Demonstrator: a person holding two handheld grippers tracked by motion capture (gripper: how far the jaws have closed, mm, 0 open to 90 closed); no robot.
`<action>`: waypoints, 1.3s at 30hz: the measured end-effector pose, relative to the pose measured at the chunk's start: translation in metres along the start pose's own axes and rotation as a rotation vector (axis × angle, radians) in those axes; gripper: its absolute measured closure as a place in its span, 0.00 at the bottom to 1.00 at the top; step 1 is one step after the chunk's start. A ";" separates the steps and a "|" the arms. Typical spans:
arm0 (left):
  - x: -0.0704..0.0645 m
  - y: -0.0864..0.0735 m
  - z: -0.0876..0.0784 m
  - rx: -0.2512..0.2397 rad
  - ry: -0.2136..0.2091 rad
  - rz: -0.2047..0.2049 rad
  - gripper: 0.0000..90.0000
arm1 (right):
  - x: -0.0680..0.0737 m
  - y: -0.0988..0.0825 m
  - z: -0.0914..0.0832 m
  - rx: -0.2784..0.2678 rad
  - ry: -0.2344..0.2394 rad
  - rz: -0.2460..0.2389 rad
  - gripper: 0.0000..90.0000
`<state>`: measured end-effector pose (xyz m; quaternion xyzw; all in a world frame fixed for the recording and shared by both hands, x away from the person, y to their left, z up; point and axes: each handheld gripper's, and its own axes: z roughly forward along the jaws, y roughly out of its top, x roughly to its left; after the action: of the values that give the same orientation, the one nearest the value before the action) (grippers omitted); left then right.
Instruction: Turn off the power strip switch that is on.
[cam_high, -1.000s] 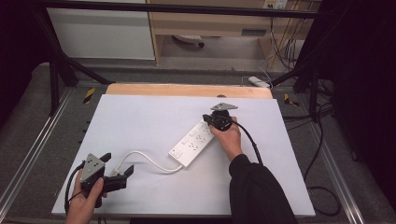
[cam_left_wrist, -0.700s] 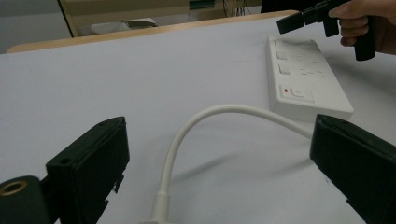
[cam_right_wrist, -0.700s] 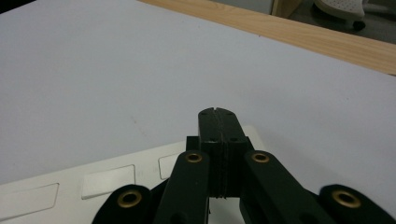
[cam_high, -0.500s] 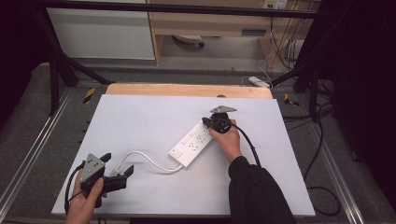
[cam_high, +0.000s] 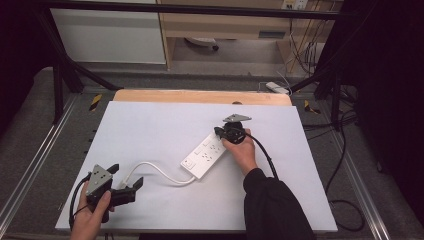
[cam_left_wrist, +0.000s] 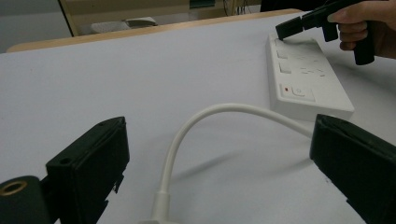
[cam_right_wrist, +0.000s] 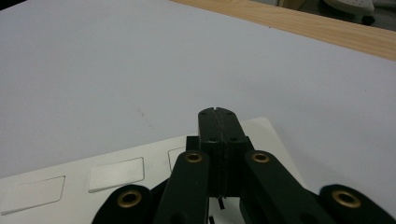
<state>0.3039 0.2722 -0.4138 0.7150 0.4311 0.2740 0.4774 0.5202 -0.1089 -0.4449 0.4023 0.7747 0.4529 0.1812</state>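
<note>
1. White power strip is lying flat near the middle of the white table, running diagonally, w/ its far end up by the right hand.
2. Its white cable is leaving the near end and curving across the table toward the left gripper – in the left gripper view the cable is running between the 2 jaws.
3. Right gripper is sitting at the strip's far end w/ jaws fully closed, pressed together w/ nothing between them; in the right gripper view the tip is pointing over the strip – can't tell if it's touching.
4. Left gripper is resting near the table's front left corner, jaws standing wide apart either side of the cable, not pinching it.
5. Wooden edge is running along the table's far side.
</note>
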 end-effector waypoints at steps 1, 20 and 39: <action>0.000 0.000 0.000 -0.001 0.000 0.000 0.05 | 0.001 0.000 0.000 0.000 -0.002 0.000 1.00; -0.001 0.000 0.000 0.005 0.001 0.005 0.05 | 0.003 -0.004 0.000 -0.018 -0.004 -0.035 1.00; 0.000 0.000 0.000 0.002 0.000 0.000 0.06 | -0.001 -0.008 0.000 -0.037 0.000 -0.013 1.00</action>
<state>0.3039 0.2726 -0.4141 0.7156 0.4313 0.2733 0.4766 0.5177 -0.1119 -0.4518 0.3939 0.7688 0.4660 0.1915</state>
